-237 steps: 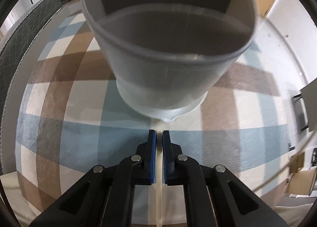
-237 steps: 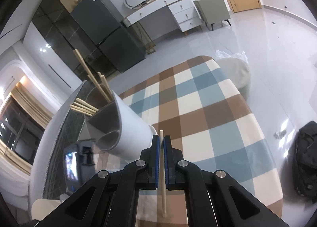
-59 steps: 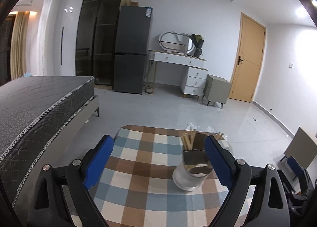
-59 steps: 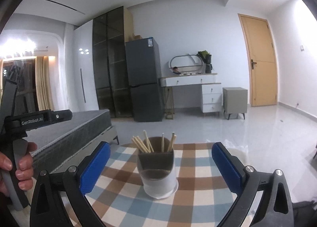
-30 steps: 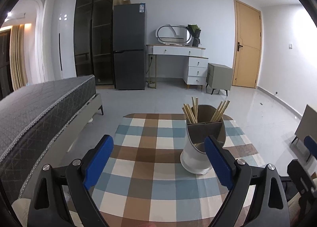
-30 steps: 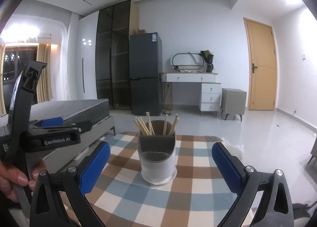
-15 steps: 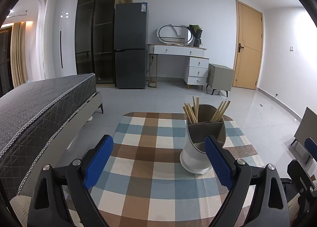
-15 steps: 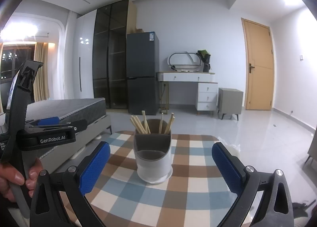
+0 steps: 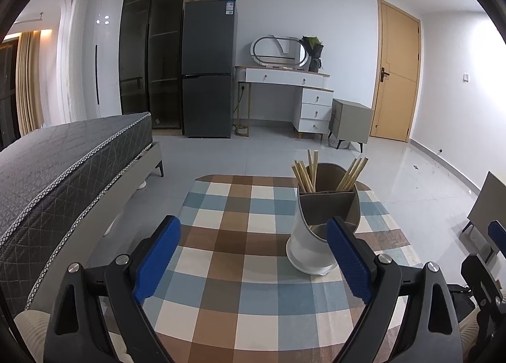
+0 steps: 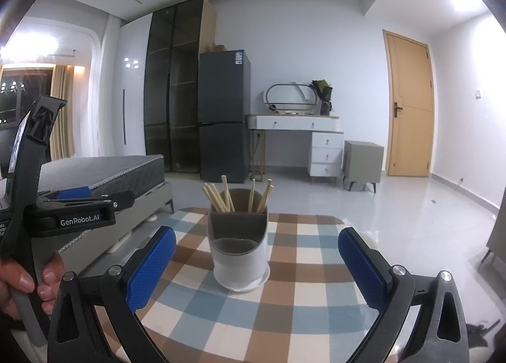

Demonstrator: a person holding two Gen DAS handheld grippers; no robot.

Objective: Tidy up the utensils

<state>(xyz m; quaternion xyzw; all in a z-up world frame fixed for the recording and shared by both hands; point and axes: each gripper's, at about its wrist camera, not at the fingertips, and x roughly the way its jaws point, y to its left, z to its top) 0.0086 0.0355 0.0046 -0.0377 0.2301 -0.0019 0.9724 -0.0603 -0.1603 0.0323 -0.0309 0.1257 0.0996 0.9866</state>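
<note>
- Left wrist view: the left gripper [image 9: 251,255] has its blue pads spread wide with nothing between them.
- It hangs above a checked tablecloth [image 9: 221,271] in brown, blue and cream.
- A white utensil holder [image 9: 319,230] stands upright on the cloth, ahead and to the right, partly behind the right-hand pad.
- Wooden chopsticks [image 9: 305,174] lean in the holder's rear compartments, one bunch on the left and one on the right; the lower front compartment looks empty.
- A slice of the right gripper shows at the right edge.
- Right wrist view: the right gripper [image 10: 256,263] is also spread wide, holding nothing.
- The holder [image 10: 239,252] stands straight ahead, centred between the pads but beyond them, not touched.
- The chopsticks [image 10: 218,197] stick up from the back sections.
- At the left edge a hand [image 10: 22,280] grips the handle of the left gripper [image 10: 76,201].
</note>
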